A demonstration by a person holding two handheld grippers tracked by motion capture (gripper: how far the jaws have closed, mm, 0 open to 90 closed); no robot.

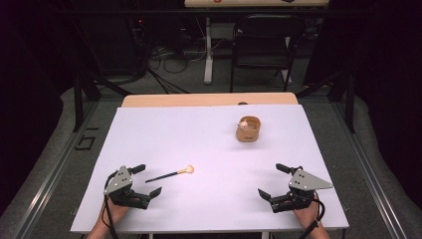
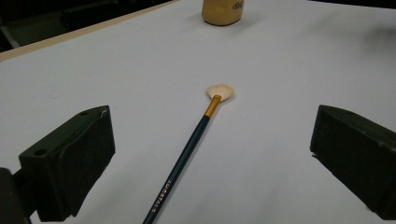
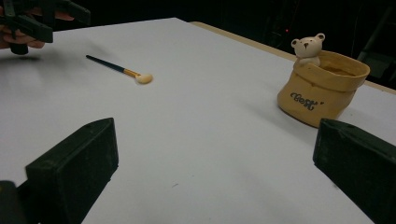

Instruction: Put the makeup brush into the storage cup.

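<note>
Fan paintbrush point(image 2: 196, 140), dark green handle, gold ferrule, pale bristles, lies flat on the white counter point(image 1: 199, 139) just ahead of the left gripper point(image 1: 148, 180), handle end between its jaws, bristle end pointing away; no contact. Left gripper jaws wide apart, holding nothing. Right gripper point(image 1: 271, 181) jaws also spread, empty, low over the counter, well apart from the brush. Tan pot with a small bear figure on its rim point(image 3: 322, 88) stands upright ahead of the right gripper, toward its right jaw, apart from it.
</note>
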